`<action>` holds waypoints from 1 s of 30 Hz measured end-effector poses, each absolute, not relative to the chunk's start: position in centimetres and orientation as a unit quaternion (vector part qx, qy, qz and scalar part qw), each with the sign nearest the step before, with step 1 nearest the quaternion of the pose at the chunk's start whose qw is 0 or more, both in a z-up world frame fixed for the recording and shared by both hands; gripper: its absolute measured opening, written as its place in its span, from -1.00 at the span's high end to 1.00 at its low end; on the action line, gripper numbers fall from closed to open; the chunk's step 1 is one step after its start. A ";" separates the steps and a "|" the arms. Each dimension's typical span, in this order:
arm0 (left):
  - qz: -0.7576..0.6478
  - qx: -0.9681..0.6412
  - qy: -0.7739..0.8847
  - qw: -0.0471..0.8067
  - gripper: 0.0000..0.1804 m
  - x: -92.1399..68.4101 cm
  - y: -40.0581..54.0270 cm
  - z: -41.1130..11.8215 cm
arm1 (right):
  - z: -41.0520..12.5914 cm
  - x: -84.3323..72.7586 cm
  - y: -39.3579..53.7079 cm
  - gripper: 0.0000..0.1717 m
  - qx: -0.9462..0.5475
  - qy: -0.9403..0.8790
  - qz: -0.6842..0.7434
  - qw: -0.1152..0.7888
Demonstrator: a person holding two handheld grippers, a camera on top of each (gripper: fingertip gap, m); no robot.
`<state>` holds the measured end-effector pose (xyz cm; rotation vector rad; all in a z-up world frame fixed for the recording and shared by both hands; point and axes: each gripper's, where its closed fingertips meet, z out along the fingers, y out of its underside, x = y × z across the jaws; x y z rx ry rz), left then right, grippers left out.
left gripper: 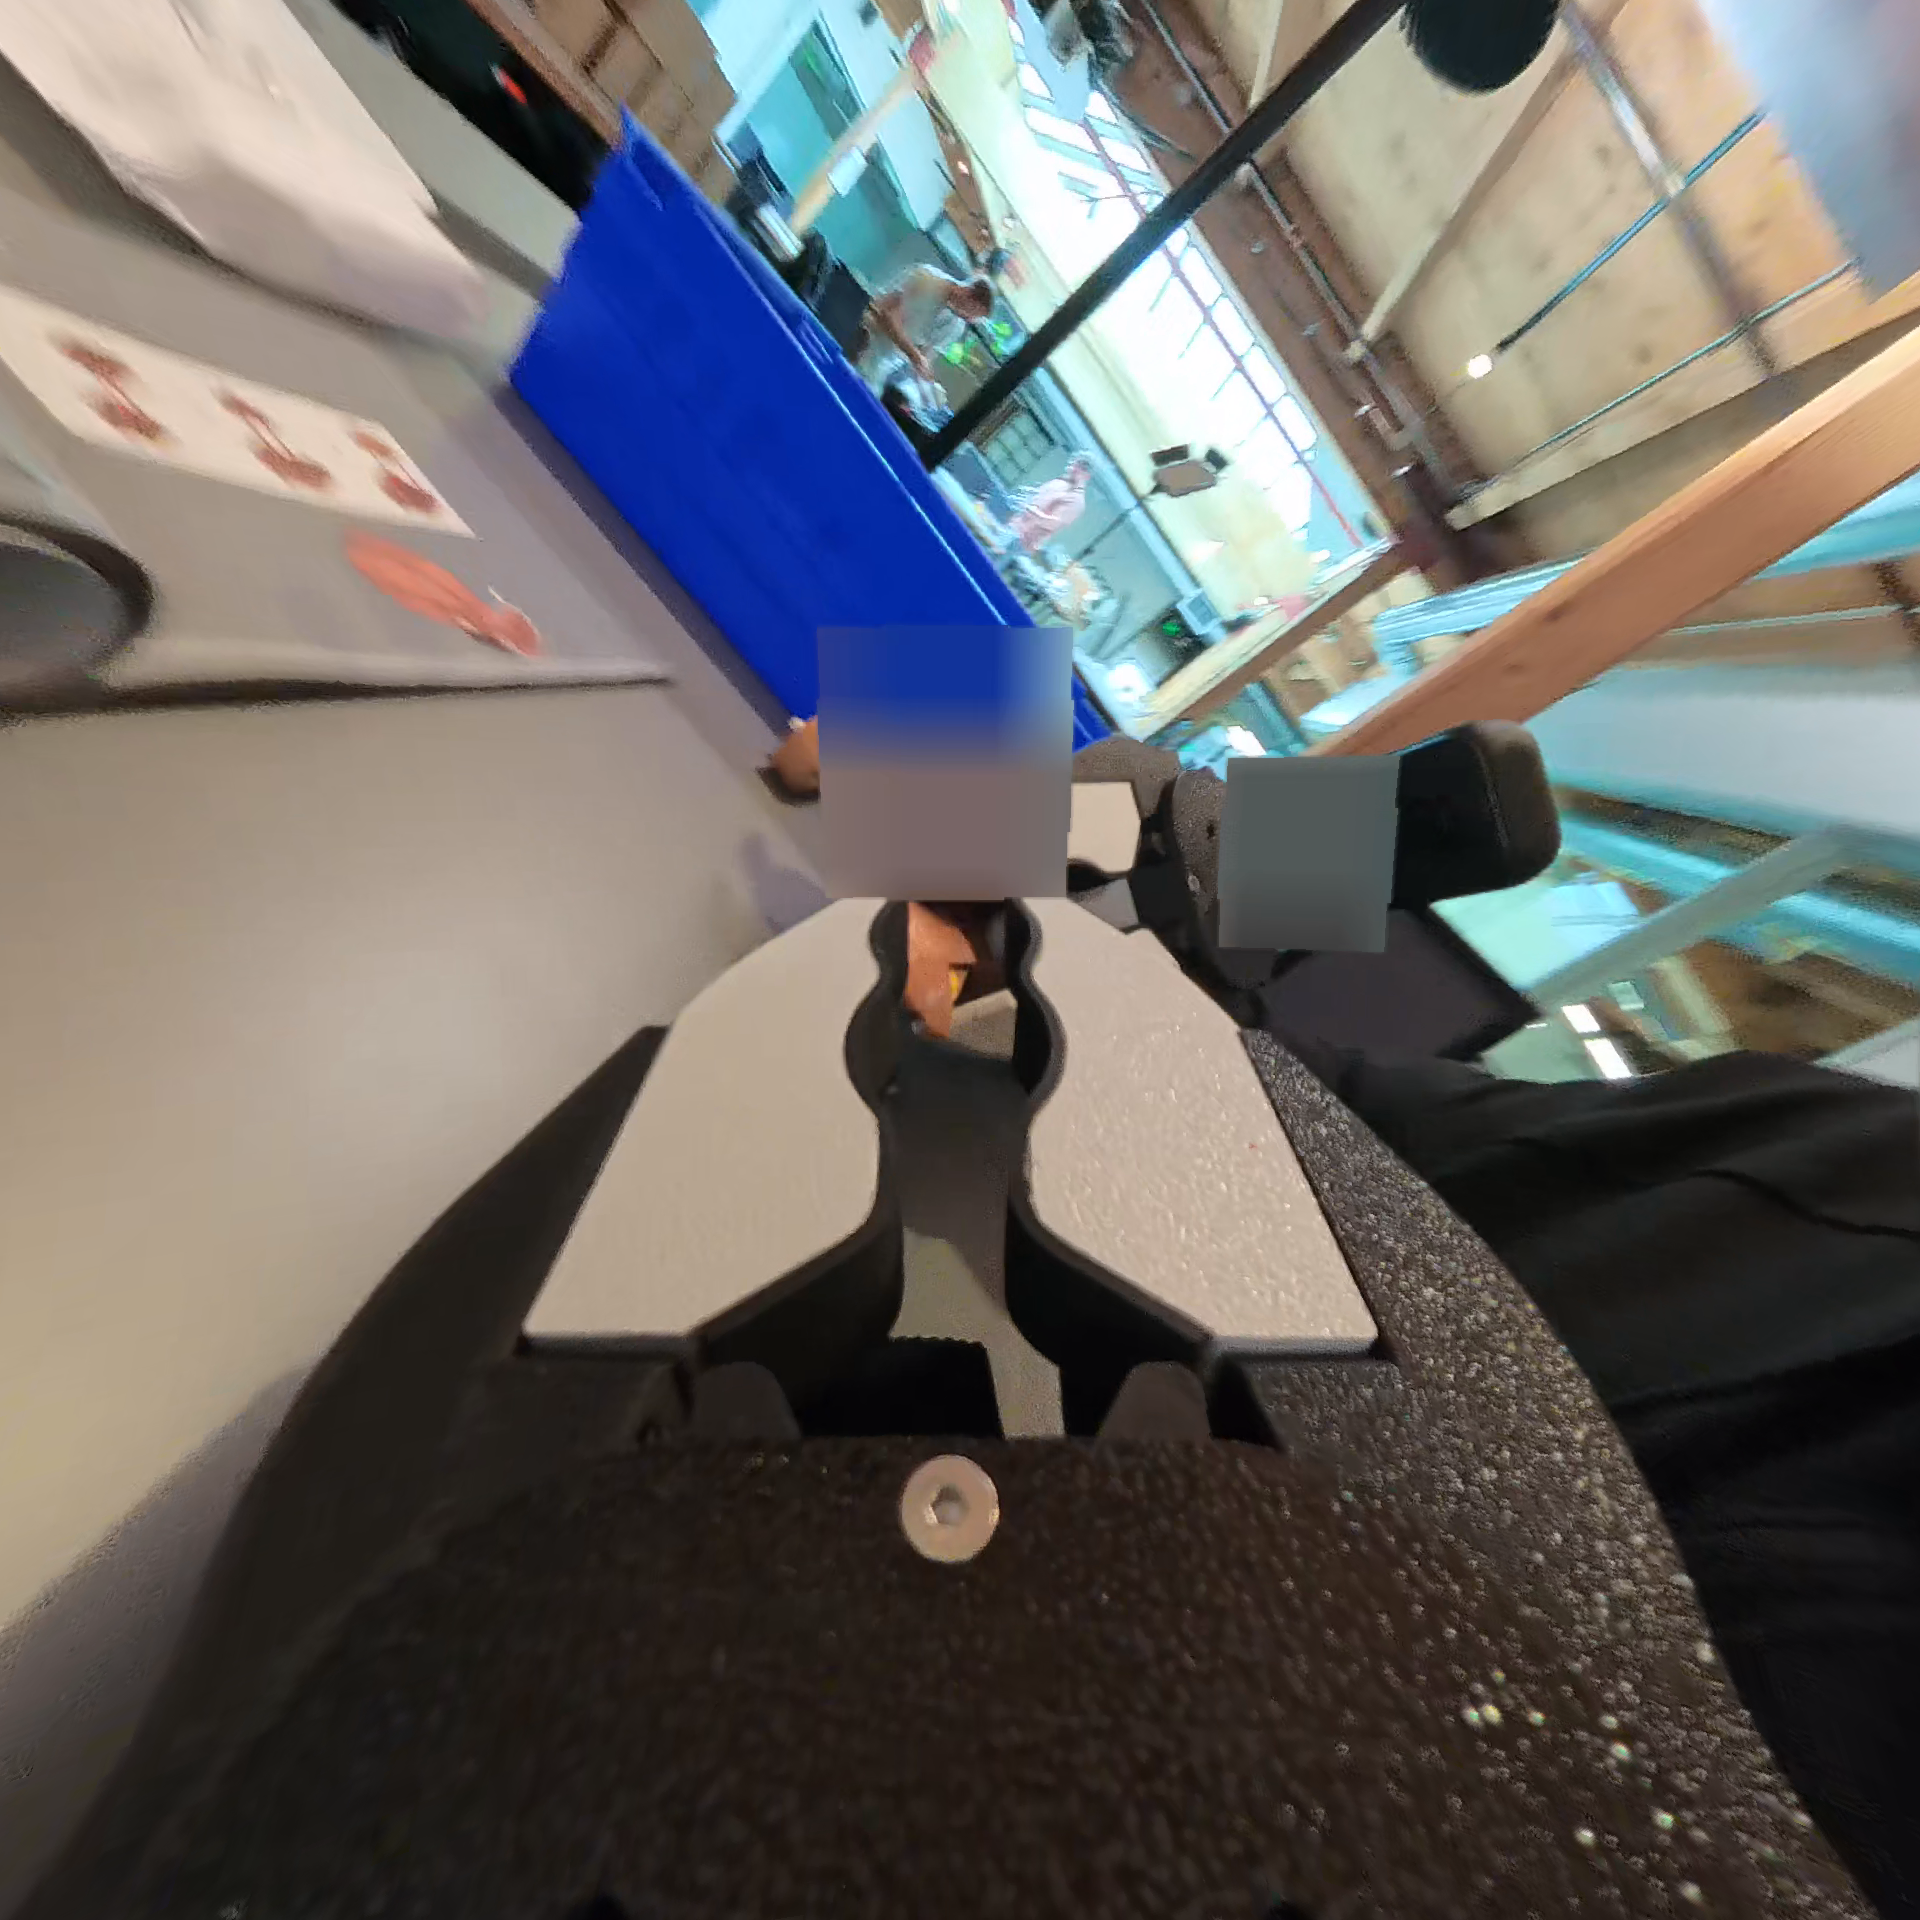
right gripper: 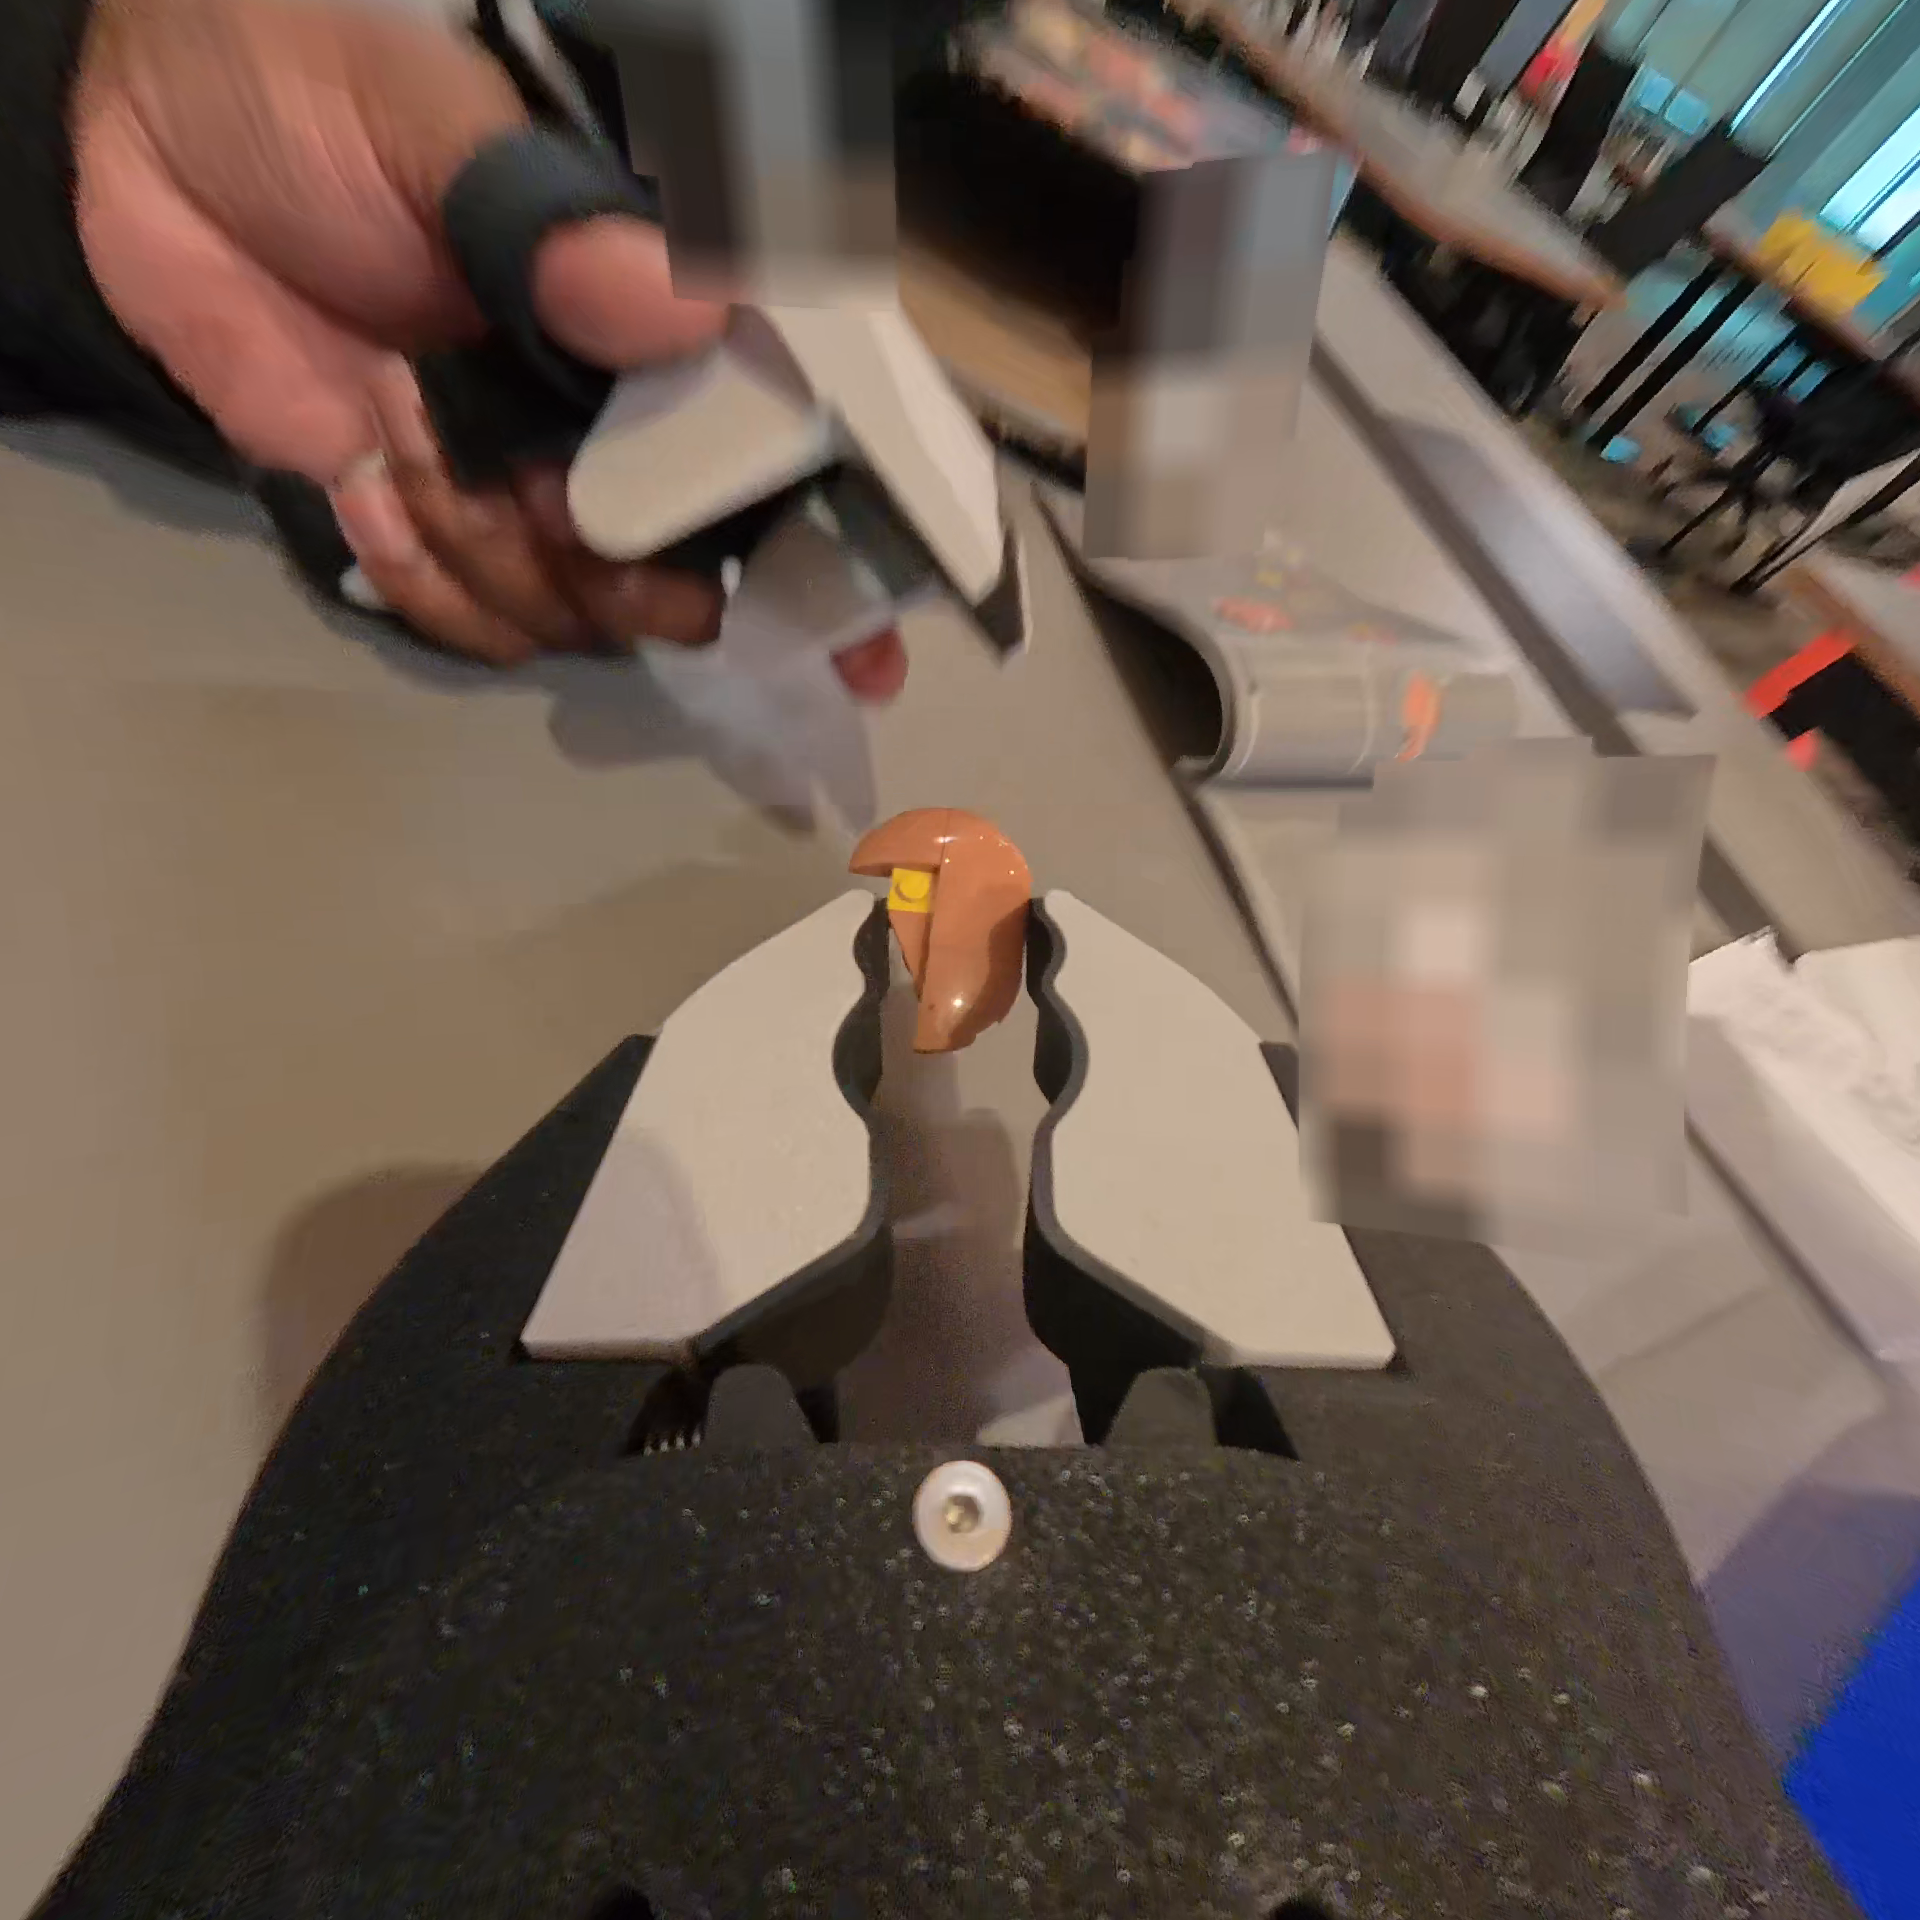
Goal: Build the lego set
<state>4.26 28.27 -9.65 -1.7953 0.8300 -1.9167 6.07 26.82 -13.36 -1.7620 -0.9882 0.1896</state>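
— Contents of the right gripper (right gripper: 956,920): what is seen there?

— A rounded brown toy piece (right gripper: 966,956) with a small yellow block (right gripper: 911,890) set into it is gripped between the two grey fingertips. The right pad is pressed against its curved side, and the yellow block is met by the left fingertip. The piece is held tilted, clear of the grey desk (right gripper: 312,987), on which its shadow is cast.

— And the left gripper (left gripper: 951,920)?

— Its fingers are parted and nothing is clamped between them. In the right wrist view it is carried by a hand (right gripper: 312,312) above and to the left of the brown piece, tips pointed down at it. The tips are badly blurred there, so they seem to be just short of the piece rather than on it.

— What else is shown nearby?

— A rolled grey mat (right gripper: 1351,717) is laid farther back on the desk. White sheets with red marks (left gripper: 239,416) are spread beside it, and a blue panel (left gripper: 727,416) is stood at the desk's far edge.
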 end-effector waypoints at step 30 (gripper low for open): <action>-0.616 -0.578 0.383 0.373 0.83 1.1 29.2 -7.8 | -14.7 8.8 26.3 0.64 -0.806 -0.324 0.160 0.469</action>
